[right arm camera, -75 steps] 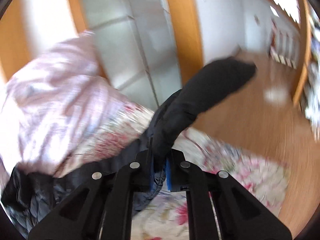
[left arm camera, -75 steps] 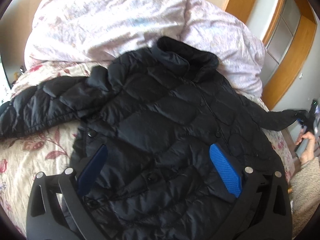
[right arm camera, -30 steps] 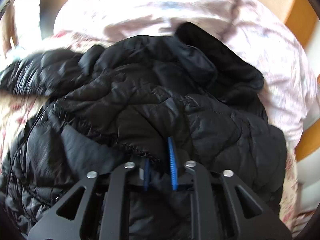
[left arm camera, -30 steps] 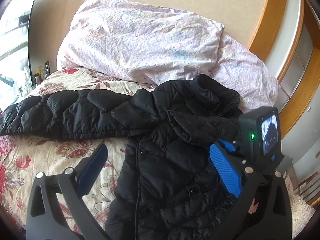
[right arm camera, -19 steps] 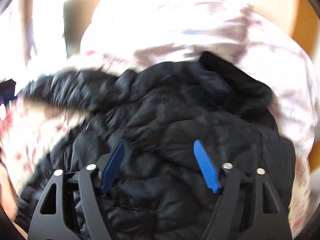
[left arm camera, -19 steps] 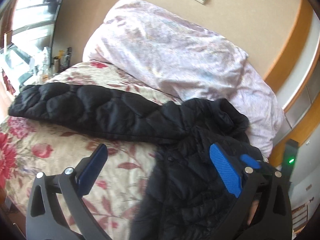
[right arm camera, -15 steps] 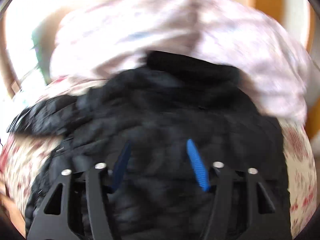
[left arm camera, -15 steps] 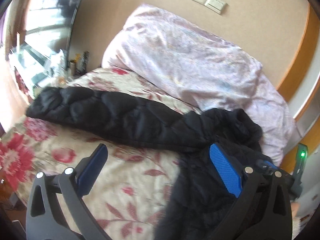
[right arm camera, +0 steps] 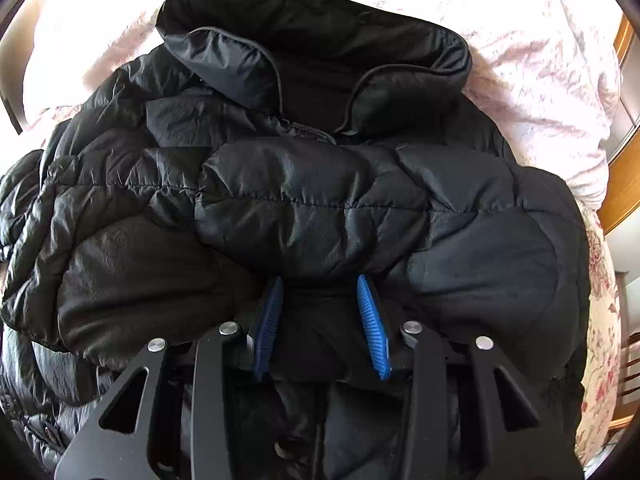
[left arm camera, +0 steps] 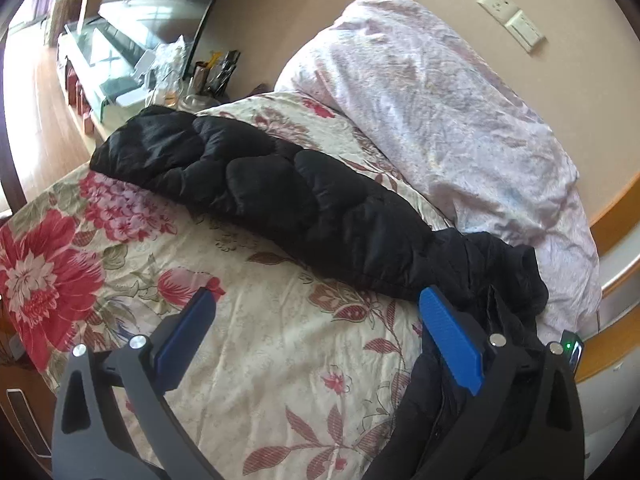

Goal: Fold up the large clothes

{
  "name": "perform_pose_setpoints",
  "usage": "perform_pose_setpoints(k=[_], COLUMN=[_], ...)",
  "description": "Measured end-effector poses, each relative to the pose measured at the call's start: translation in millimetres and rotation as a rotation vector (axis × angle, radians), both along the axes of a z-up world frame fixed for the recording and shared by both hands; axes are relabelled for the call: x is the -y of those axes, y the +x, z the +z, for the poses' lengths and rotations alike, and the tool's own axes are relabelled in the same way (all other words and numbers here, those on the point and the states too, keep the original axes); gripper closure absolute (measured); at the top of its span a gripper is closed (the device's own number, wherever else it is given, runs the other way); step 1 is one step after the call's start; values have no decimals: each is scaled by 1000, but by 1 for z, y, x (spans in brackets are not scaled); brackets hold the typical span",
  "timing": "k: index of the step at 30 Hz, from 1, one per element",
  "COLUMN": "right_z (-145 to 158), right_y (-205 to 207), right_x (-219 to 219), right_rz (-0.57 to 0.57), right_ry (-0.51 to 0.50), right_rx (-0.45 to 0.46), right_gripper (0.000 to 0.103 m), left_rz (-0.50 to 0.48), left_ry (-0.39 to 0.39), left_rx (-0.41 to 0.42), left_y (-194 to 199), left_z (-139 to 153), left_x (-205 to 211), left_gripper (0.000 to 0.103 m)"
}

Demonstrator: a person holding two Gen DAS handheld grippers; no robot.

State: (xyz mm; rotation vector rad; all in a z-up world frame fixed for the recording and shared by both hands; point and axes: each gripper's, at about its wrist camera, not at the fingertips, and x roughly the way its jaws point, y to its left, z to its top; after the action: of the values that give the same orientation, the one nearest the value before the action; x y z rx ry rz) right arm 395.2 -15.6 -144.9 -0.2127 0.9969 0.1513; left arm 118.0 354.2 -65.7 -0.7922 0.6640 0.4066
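Floral bedspread (left arm camera: 280, 360): jacket (right arm camera: 320, 208) under closing right gripper (right arm camera: 320, 320)

A black quilted puffer jacket (right arm camera: 304, 200) lies front-up on a floral bedspread (left arm camera: 256, 344), its stand-up collar at the far end against the pale pillows (left arm camera: 448, 112). One sleeve (right arm camera: 360, 216) is folded across the chest, its cuff near the middle. The other sleeve (left arm camera: 256, 184) stretches straight out to the far left, flat on the bedspread.
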Motion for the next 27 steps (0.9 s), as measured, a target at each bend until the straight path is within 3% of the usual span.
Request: perform_pose_setpoints(k=[4, 7, 9, 12, 18, 27], right_z=[-1, -1, -2, -4, -1, 1], right_y=[2, 0, -1, 4, 4, -4], right_x=[-2, -3, -4, -3, 0, 1], right_rz=[0, 0, -2, 3, 4, 5], right_ry=[33, 42, 42, 42, 39, 38], right_rx=[-10, -11, -7, -6, -3, 6], right_gripper=[61, 62, 62, 61, 61, 61], left_rz=[64, 127, 157, 195, 289, 364], left_ry=[-79, -190, -255, -324, -370, -348], left_rx=[5, 30, 51, 62, 91, 107], left_y=[0, 3, 4, 10, 7, 8], left_z=[-13, -26, -34, -45, -61, -62], left_x=[-19, -39, -51, -65, -81, -94], left_gripper=[2, 7, 21, 32, 61, 75])
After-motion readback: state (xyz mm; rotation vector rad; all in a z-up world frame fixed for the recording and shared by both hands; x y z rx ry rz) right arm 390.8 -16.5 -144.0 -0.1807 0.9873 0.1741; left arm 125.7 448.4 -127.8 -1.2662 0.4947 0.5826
